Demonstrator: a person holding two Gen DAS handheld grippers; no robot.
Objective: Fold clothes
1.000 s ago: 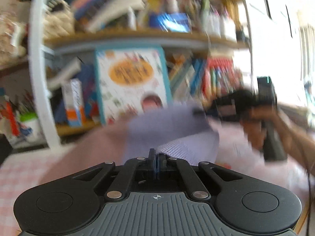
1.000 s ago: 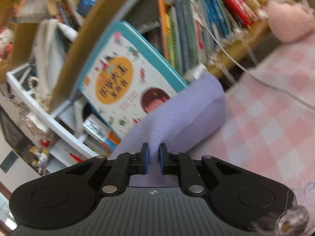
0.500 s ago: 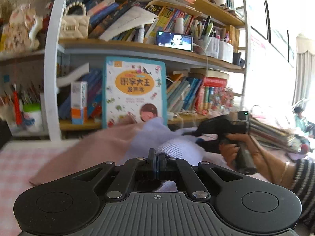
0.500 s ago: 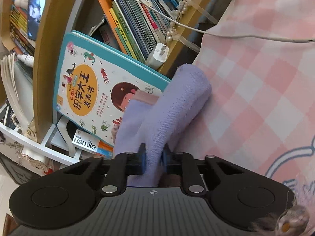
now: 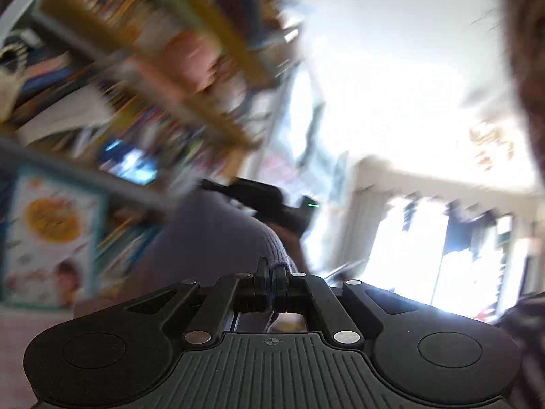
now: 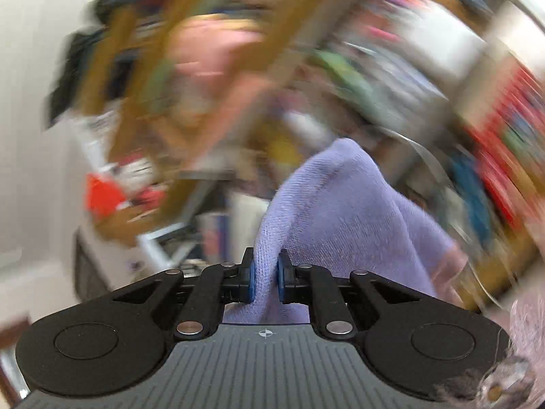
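A lavender knitted garment (image 5: 211, 238) hangs lifted between both grippers. My left gripper (image 5: 271, 272) is shut on an edge of it, the cloth rising ahead of the fingers. In the right wrist view the same lavender garment (image 6: 340, 204) bulges up from my right gripper (image 6: 265, 272), whose blue pads (image 6: 250, 279) pinch a fold of it. In the left wrist view the other black gripper (image 5: 269, 201) shows beyond the cloth, held in a hand. Both views are heavily blurred and tilted upward.
A crowded wooden bookshelf (image 5: 143, 78) fills the left of the left wrist view, with a large picture book (image 5: 51, 235) leaning at its foot. Bright windows with curtains (image 5: 425, 238) lie to the right. The bookshelf (image 6: 238, 68) also spans the right wrist view.
Both grippers have swung sharply upward with the garment; the views tilted from the pink checked table toward the upper shelves and ceiling. Both grips stay closed on the cloth.
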